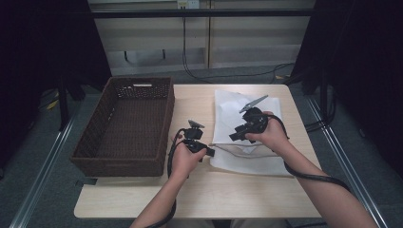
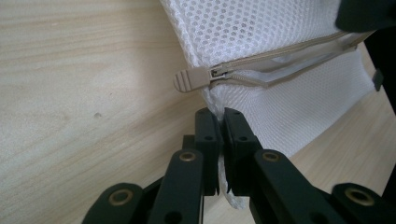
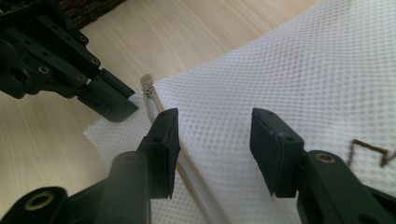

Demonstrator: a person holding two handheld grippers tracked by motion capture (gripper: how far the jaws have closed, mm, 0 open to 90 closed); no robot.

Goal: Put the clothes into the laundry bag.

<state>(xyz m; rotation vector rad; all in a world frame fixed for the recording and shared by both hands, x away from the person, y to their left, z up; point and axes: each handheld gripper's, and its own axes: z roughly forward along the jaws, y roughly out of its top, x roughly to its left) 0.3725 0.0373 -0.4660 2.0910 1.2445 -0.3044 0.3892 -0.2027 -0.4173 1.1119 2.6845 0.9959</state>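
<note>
While my left gripper [image 2: 219,122] pinches the bag [image 2: 280,32] corner, the right gripper [image 3: 215,140] hangs open; next, grab the zipper pull [image 2: 189,80].

You're working in a lab-style recording bay: a small pale wooden table [image 1: 199,194] stands on grey carpet, black curtains hang at 9 and 3 o'clock, loose cables [image 1: 223,76] run across the floor at 12, and metal rails [image 1: 43,166] flank it.

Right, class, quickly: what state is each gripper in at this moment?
Left gripper: closed, jaws pinching the corner of the white mesh bag just below its zipper pull.
Right gripper: open, jaws over the mesh bag, holding nothing.
</note>
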